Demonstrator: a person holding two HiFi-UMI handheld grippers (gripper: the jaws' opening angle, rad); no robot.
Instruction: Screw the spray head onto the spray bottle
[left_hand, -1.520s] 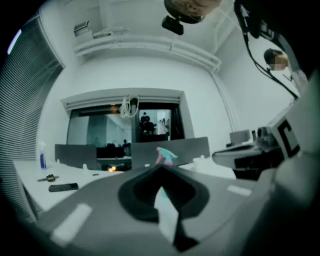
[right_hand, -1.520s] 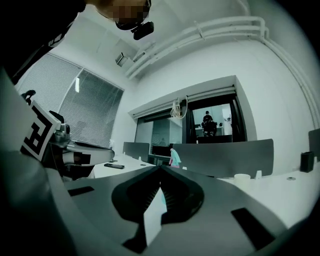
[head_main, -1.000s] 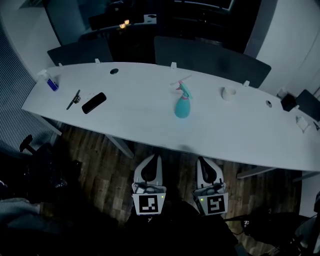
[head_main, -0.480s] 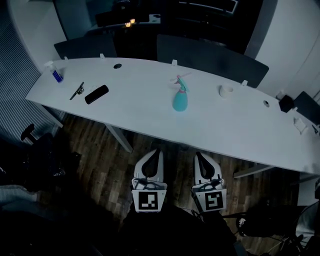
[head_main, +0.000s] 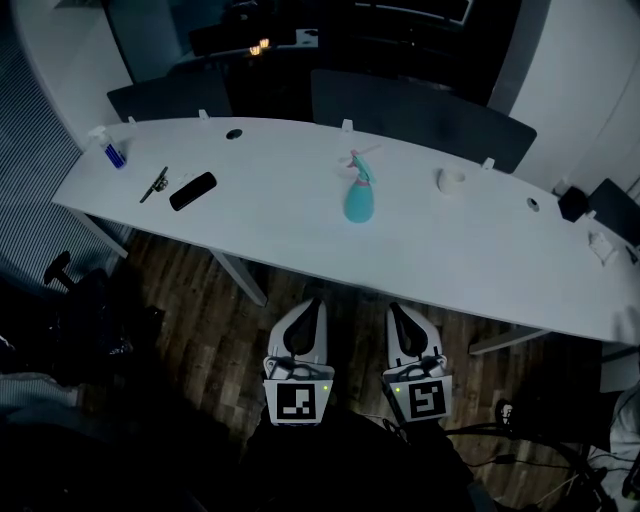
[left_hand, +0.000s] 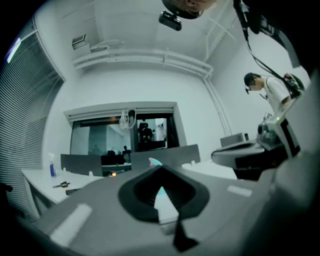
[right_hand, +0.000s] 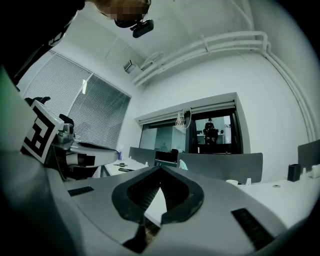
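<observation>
A teal spray bottle stands near the middle of the long white table, with its spray head on top; how tightly it sits I cannot tell. My left gripper and right gripper hang side by side over the wooden floor, short of the table's near edge, both shut and empty. In the left gripper view the shut left gripper points level at the table, and the spray head peeks just over it. The right gripper is likewise shut, with the spray head beyond.
On the table's left end lie a small blue bottle, a thin tool and a black oblong object. A white ring sits to the bottle's right. Dark divider panels line the far edge. Another person stands at the right.
Both grippers have edged a little forward toward the table and then stopped. Both stay shut. The bottle has not moved.
</observation>
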